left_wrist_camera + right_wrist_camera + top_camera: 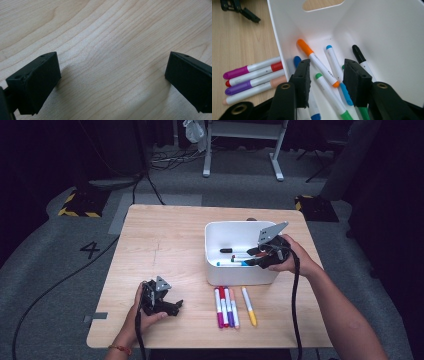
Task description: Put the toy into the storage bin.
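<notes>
A white bin (215, 227) stands on the right half of the wooden table (160, 245) with several markers lying in it. My right gripper (257, 257) reaches down into the bin from its right side. In the right gripper view its jaws (327, 62) stand open above an orange-capped marker (312, 55), a green one (329, 93), a blue one (334, 60) and a black one (359, 57); the pads press on none of them. My left gripper (176, 307) rests near the table's front left, open (112, 57) over bare wood.
Several markers (225, 307) lie side by side on the table in front of the bin, with a yellow one (249, 306) just to their right. They also lie left of the bin wall (252, 77) in the right gripper view. Cables trail off the table's front edge.
</notes>
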